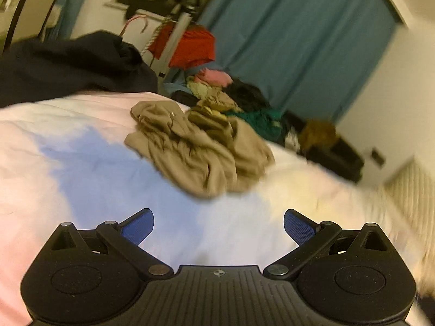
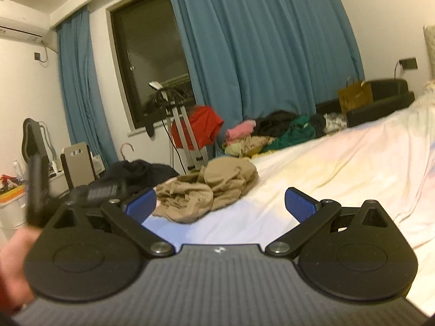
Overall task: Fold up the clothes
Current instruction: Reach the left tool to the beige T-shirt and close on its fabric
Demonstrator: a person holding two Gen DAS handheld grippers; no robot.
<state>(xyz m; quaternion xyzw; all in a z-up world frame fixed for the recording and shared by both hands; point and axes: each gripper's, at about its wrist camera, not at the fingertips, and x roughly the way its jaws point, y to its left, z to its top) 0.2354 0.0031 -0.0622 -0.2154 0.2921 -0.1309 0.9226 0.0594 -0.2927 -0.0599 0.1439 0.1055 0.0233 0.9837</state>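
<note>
A crumpled tan garment (image 1: 201,146) lies in a heap on the white bed sheet (image 1: 95,163). My left gripper (image 1: 218,226) is open and empty, hovering over the sheet a short way in front of the garment. In the right wrist view the same tan garment (image 2: 206,190) lies ahead and slightly left. My right gripper (image 2: 220,206) is open and empty above the sheet (image 2: 326,168), short of the garment. The other hand-held gripper (image 2: 35,190) shows blurred at the left edge of that view.
A dark garment (image 1: 68,65) lies on the bed's far left. A pile of pink, brown, green and black clothes (image 2: 272,133) sits at the bed's far edge. A stand with a red cloth (image 2: 198,130), teal curtains (image 2: 258,54) and a chair (image 2: 78,163) stand behind.
</note>
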